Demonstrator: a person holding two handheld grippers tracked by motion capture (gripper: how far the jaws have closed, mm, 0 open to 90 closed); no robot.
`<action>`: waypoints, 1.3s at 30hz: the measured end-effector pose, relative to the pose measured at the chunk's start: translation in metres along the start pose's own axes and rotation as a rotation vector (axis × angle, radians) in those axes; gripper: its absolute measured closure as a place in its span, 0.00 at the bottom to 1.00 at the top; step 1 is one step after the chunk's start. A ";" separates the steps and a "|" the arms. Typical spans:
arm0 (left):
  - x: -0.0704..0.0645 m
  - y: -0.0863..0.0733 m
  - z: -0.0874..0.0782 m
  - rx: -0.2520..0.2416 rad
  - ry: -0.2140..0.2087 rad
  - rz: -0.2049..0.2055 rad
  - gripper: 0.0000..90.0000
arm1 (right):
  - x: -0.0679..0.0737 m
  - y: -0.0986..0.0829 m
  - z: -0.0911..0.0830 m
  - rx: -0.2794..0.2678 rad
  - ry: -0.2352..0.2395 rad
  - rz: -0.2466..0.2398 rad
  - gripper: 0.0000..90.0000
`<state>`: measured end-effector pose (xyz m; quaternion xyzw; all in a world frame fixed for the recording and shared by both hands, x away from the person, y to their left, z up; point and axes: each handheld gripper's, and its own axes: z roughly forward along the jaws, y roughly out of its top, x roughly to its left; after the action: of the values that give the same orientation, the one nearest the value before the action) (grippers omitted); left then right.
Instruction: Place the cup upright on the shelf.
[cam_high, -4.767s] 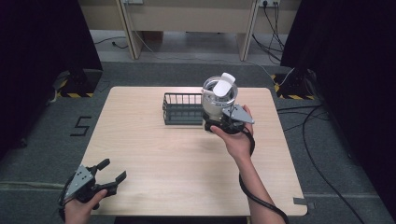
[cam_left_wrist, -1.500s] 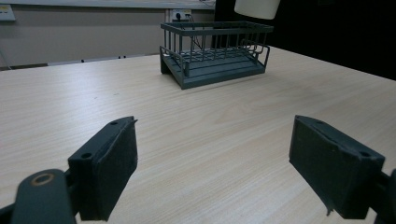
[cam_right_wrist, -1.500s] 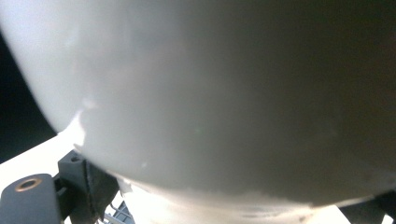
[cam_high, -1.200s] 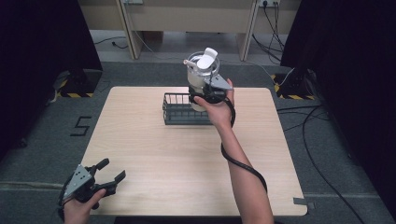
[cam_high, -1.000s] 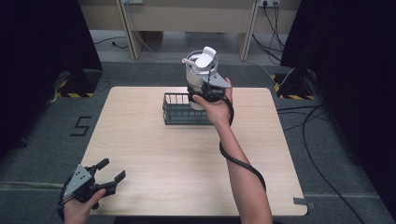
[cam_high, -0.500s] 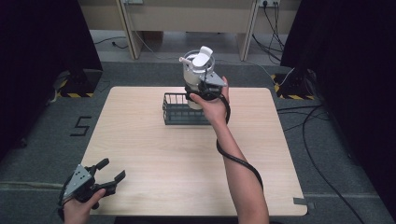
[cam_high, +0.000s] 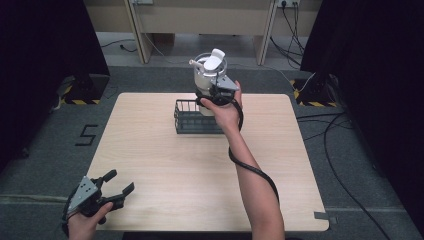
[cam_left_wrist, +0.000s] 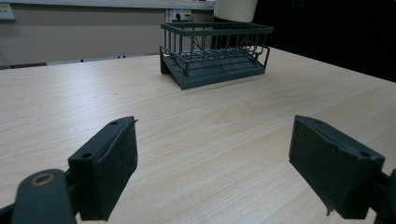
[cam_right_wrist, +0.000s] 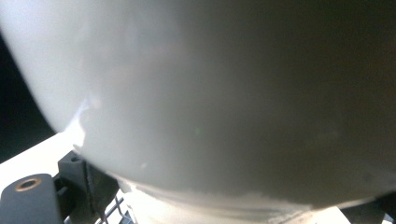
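Grey carpet surrounds the pale wooden bench (cam_high: 165, 165), and at about nine o'clock from it the floor carries a taped mark (cam_high: 86, 135) that reads like a "5". Toward twelve o'clock on the bench stands a dark wire basket (cam_high: 192, 117). Held just above the basket's right end is a white jug-like container (cam_high: 207, 75), with something white resting in its mouth; I can read no label on it. The right gripper (cam_high: 216, 95) has its jaws clenched on the container's lower part. At seven o'clock, the left gripper (cam_high: 117, 186) sits low over the bench edge, jaws released and spread wide
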<state>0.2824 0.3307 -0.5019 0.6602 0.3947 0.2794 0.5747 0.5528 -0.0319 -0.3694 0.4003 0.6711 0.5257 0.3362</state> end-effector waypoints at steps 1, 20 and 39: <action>0.000 0.000 0.000 0.000 0.000 0.000 0.16 | 0.000 0.000 0.001 0.000 -0.001 -0.002 0.12; 0.000 0.000 0.000 0.001 -0.003 -0.003 0.16 | 0.000 -0.007 0.016 0.031 -0.011 0.007 0.12; 0.001 0.000 0.000 0.000 -0.005 -0.004 0.16 | -0.001 -0.016 0.028 0.055 -0.021 -0.001 0.12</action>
<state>0.2827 0.3311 -0.5021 0.6600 0.3947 0.2765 0.5763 0.5747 -0.0221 -0.3914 0.4146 0.6820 0.5025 0.3324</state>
